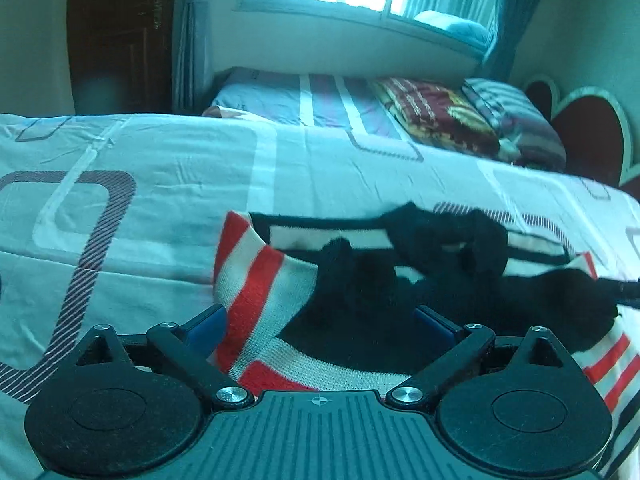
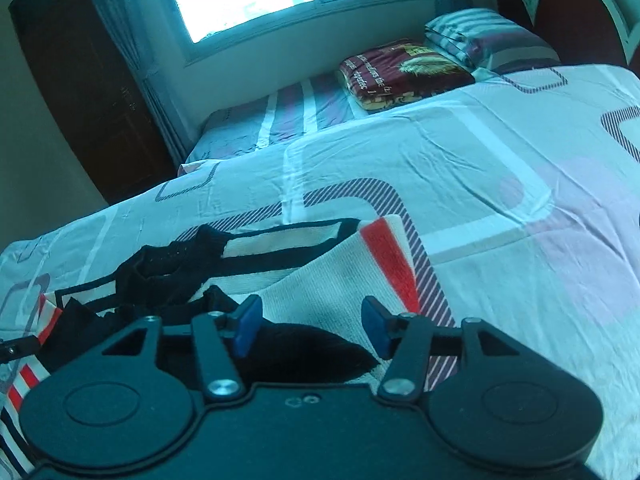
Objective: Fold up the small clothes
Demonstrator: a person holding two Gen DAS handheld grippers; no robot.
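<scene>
The little striped top lies on the bed, close to the near edge. It is white with red and black stripes and a big black patch, and its side parts are already turned in over the middle. Some black bits are bunched up on top.

The left gripper sits right over the top with its jaws wide apart, holding nothing. The right gripper is over the other end, its blue pads about half apart, and nothing is pinched there either.

I think one fold has just been laid down and let go. Next, each gripper needs to pinch an edge of the top and bring it across to make it smaller
</scene>
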